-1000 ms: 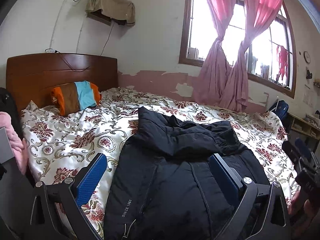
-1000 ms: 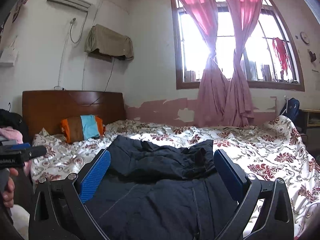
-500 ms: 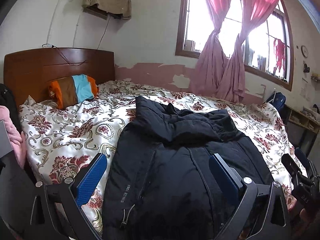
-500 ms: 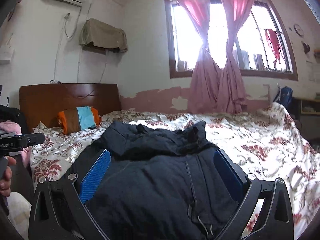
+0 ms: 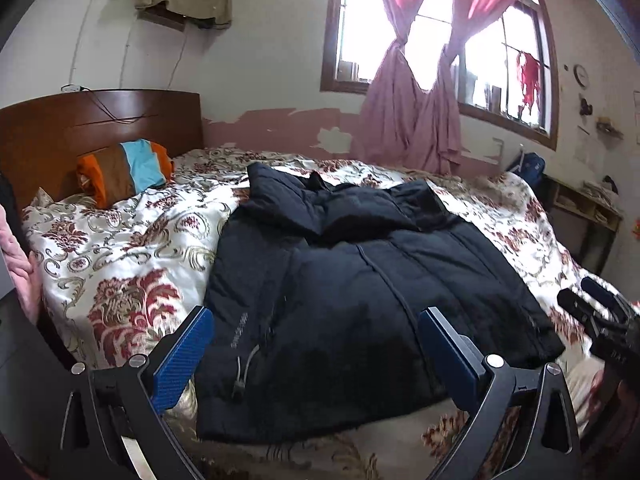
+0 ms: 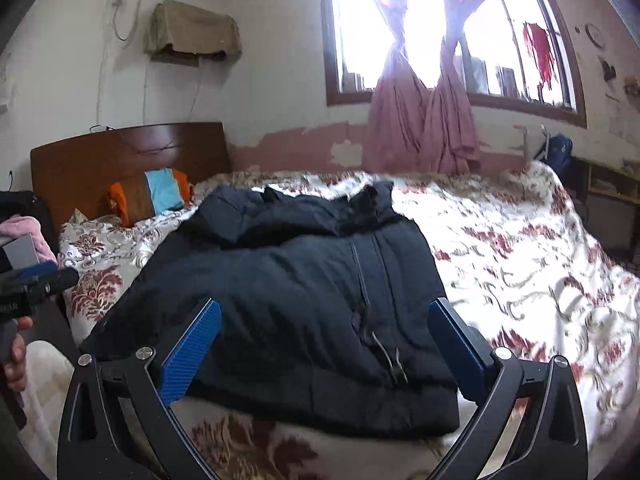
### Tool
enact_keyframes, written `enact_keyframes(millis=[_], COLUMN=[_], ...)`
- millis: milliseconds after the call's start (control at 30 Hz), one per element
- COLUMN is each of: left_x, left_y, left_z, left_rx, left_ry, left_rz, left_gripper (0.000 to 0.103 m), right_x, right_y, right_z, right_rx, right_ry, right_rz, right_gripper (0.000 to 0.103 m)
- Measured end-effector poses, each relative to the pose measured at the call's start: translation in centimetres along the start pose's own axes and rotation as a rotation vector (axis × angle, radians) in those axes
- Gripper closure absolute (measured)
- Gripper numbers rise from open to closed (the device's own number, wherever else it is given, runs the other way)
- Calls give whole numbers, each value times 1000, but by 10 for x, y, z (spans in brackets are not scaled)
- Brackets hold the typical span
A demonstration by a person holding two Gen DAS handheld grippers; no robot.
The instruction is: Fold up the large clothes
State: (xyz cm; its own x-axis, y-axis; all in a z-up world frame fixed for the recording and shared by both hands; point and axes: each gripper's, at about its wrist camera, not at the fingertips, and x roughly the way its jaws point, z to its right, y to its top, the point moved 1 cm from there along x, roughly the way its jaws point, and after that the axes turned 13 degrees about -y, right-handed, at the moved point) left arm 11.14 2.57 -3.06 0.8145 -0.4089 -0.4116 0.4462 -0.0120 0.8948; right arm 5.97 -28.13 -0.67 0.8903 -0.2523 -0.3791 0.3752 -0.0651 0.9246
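Left wrist view: left gripper [image 5: 316,344] wide open, blue pads well apart, clamped on nothing, poised just above the near hem of the black padded jacket [image 5: 360,280]. Right wrist view: right gripper [image 6: 324,348] likewise spread and empty, straddling the jacket's near hem by the zip and dangling drawcords. Jacket laid flat, front up, zipped, on the floral bedspread [image 5: 120,248]; hem at the near edge of the bed, hood and collar bunched at the jacket's far end, toward the window. Likely bulky yet fairly light; puffy and springy, so probably prone to unfolding itself; shell looks smooth, perhaps slippery on the satin-like bedspread. Best taken at the two hem corners, or along the side seams, pinching shell and filling together rather than the loose cord. Beyond the jacket's left side: striped pillow [image 5: 124,172] against the wooden headboard [image 5: 100,124], well apart from the jacket. Pink curtains [image 5: 412,120] knotted at the window beyond the jacket's hood. Plenty of bare bedspread on the jacket's right for a fold. Nothing lying on the jacket; only the rumpled hood and loose cord toggles likely to catch or bulge within a fold. Other hand-held gripper visible at each frame edge, clear of the jacket.
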Motion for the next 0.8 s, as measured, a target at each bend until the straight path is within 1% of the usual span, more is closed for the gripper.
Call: enact_keyframes(millis=[133,233,367,433,533,633,700,800], left_x=[-2,-3,-5,-4,5,16,21,28], left_y=[-21,-35,-56,-67,-81,-88,-92,-97], left_z=[4,7,14,15,15,16,16,19], left_rx=[14,37,97,116,135,152,161,181], left_ry=[2,4,20,27,60,114,155,191], left_rz=[-35,-64,-102,-125,-181,-220,-220,-221], left_gripper=[0,0,1,0,1,1,1,1], right_x=[2,15,33,37,41,41,42,43], right_y=[-7,-14,-25,-31,-36,-37,-38,-39], right_z=[12,17,11,6,-2,-10,-14,-18], right_rx=[34,57,44,23,-17,-49,-66,-77], right_ry=[-4,4,5,7,4,-3,-7,-17], right_rz=[-64,-146,-244,-274,-296,-299,-306,-318], right_gripper=[2,2,2,2,2,2,2,2])
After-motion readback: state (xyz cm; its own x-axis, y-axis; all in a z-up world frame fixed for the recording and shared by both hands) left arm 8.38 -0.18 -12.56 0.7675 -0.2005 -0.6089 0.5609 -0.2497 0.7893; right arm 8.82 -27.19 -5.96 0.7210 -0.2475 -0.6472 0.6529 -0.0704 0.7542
